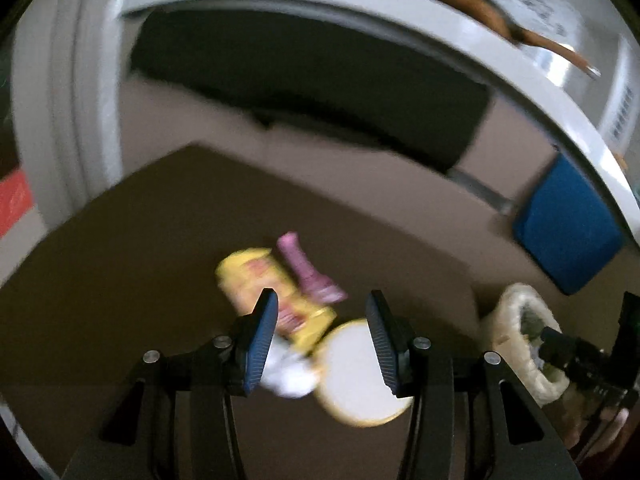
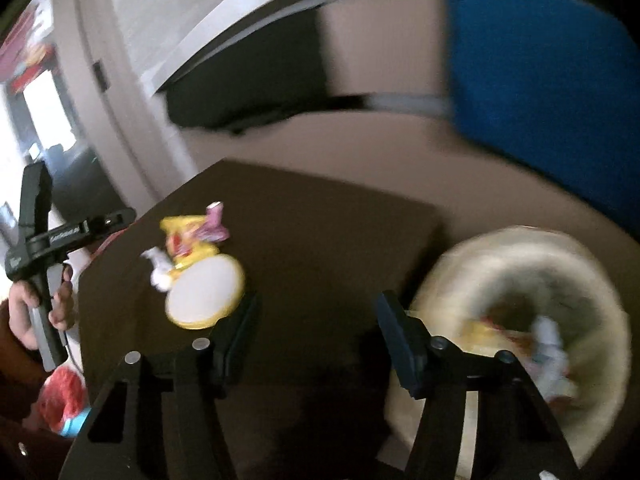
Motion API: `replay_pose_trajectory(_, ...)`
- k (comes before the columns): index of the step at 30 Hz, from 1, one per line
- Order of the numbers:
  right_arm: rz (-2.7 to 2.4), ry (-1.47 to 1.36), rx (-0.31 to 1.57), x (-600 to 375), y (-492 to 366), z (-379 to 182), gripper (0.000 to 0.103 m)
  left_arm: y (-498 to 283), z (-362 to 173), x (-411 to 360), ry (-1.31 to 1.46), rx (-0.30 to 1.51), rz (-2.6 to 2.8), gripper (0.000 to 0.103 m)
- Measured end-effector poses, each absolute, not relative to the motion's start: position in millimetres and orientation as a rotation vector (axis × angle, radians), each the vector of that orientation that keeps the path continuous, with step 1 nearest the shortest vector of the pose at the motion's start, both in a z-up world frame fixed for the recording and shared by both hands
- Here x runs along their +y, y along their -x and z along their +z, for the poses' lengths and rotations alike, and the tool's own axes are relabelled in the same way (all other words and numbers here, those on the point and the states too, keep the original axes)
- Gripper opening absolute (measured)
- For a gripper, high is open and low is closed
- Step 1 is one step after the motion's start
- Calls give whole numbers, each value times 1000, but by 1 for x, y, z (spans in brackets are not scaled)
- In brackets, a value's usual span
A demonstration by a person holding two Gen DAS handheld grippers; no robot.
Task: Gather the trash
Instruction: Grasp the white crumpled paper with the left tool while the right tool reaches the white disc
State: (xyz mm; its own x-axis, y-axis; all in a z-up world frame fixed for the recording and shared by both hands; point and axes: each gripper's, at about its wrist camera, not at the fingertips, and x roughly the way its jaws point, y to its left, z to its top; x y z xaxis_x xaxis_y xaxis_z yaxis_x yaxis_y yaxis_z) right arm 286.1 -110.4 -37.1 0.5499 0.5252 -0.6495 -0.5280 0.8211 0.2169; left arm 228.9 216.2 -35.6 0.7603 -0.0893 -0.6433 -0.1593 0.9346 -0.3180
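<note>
Left wrist view, left gripper parted and empty above yellow wrapper, right gripper likewise

table showing dark brown | bag showing yellow with red print | wrapper showing pink | plate showing white, yellow rim | tissue showing white | bin liner showing cream | chair showing blue | floor showing beige

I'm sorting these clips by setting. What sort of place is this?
Probably an office or study room, though blur makes it uncertain. A dark brown table stands on a beige floor, beside a white desk and a blue chair seat. A lined bin stands beside the table.
</note>
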Motion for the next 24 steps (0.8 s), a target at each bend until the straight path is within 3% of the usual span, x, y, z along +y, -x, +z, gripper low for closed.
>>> replay_pose_trajectory(8,641,73,782,-44,-289,-56,57,-227,-98,233,519,839,22,47)
replay_pose_trajectory(14,646,34,805,-41,-294,-64,57,-240,-116,220,493,890,22,46)
replay_pose_trajectory(15,669,11,816,-40,-294,-65,58,-239,-114,219,481,877,25,39)
replay_pose_trajectory(16,685,-2,827,-38,-294,-66,58,-237,-112,218,474,868,20,26)
replay_pose_trajectory(18,736,-32,855,-30,-294,-70,58,-234,-105,215,447,863,5,18)
replay_pose_trajectory(24,761,-23,892,12,-296,-92,58,-194,-61,239,378,761,63,15)
